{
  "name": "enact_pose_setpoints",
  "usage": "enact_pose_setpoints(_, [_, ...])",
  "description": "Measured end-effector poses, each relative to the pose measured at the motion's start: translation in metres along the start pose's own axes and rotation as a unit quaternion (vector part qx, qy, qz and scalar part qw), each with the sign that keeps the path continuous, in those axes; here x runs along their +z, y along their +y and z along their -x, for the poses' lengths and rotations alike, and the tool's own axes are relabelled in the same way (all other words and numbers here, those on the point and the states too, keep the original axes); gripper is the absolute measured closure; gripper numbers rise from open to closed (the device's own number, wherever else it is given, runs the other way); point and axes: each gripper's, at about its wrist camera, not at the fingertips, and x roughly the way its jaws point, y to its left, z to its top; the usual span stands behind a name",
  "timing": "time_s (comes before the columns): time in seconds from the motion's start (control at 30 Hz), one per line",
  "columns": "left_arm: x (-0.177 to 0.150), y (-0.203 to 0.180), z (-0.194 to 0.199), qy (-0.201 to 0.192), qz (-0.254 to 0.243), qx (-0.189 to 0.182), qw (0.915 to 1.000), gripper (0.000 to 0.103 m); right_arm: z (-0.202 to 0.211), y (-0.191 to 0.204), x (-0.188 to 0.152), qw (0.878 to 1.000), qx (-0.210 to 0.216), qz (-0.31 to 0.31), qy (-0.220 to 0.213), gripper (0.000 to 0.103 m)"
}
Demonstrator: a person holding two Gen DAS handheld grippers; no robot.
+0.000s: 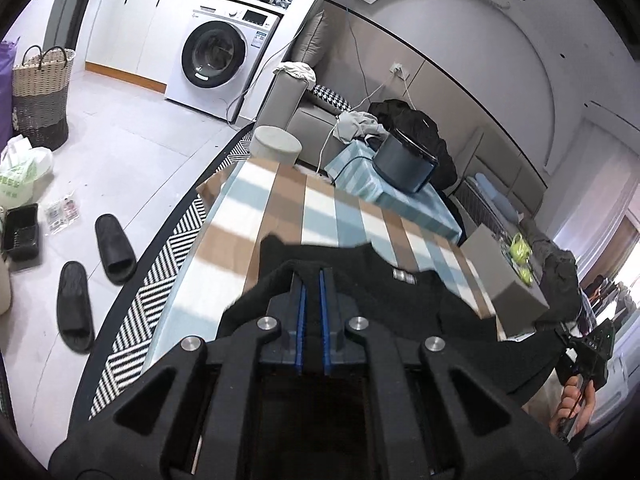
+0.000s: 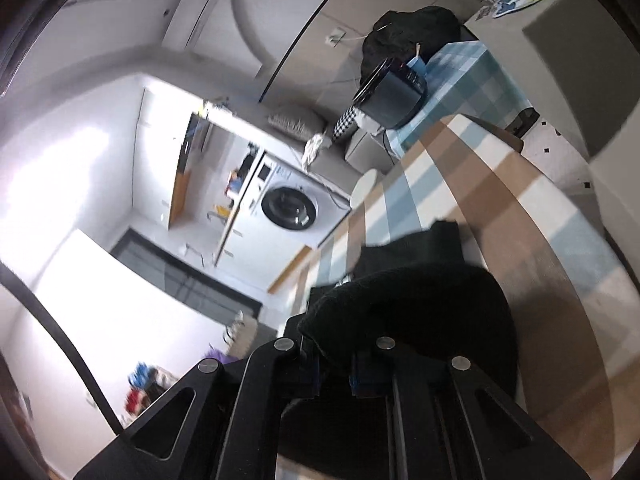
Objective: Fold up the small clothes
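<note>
Left wrist view: my left tool (image 1: 313, 280) is clamped on the black garment (image 1: 384, 296) above the counter (image 1: 280, 208). My right tool (image 2: 335, 364) pinches its bunched edge, garment trailing toward 12 o'clock.

The left gripper (image 1: 313, 280) points forward and tilts down a little. Its two black fingers with blue pads (image 1: 302, 320) stand very close together, pinched on the edge of a black garment (image 1: 384, 300). Only a thin dark gap shows between the pads.

The right gripper (image 2: 335, 376) is rolled over to one side, so its view looks tipped. Its fingers are pressed together too, with a bunched fold of the same black cloth between them, and the cloth hides the tips.

In the left wrist view, the right gripper shows far off to the side, and a bare hand (image 1: 576, 404) wraps around its handle.
</note>
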Motion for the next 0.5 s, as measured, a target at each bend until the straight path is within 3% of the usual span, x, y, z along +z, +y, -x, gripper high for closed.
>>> enact_pose_setpoints(0.17, [0.042, 0.003, -0.061, 0.010, 0.013, -0.004, 0.9999, 0.099, -0.044, -0.008, 0.038, 0.999, -0.026, -0.024, -0.006, 0.093])
enact_pose_setpoints(0.3, [0.067, 0.013, -0.127, 0.046, 0.033, 0.000, 0.9984, 0.099, -0.096, -0.030, 0.070, 0.995, -0.074, -0.061, 0.009, 0.090])
enact_pose_setpoints(0.33, [0.071, 0.018, -0.143, 0.054, 0.044, 0.005, 0.9976, 0.092, -0.109, -0.040, 0.078, 0.993, -0.091, -0.080, 0.012, 0.085])
enact_pose_setpoints(0.37, [0.073, 0.021, -0.157, 0.060, 0.052, 0.015, 0.9967, 0.084, -0.117, -0.048, 0.084, 0.991, -0.101, -0.091, 0.011, 0.073])
enact_pose_setpoints(0.43, [0.075, 0.033, -0.171, 0.061, 0.074, 0.041, 0.9945, 0.037, -0.124, -0.062, 0.094, 0.987, -0.119, -0.104, -0.004, 0.063])
enact_pose_setpoints(0.5, [0.075, 0.043, -0.172, 0.058, 0.093, 0.032, 0.9934, 0.036, -0.123, -0.066, 0.098, 0.986, -0.128, -0.106, -0.005, 0.063])
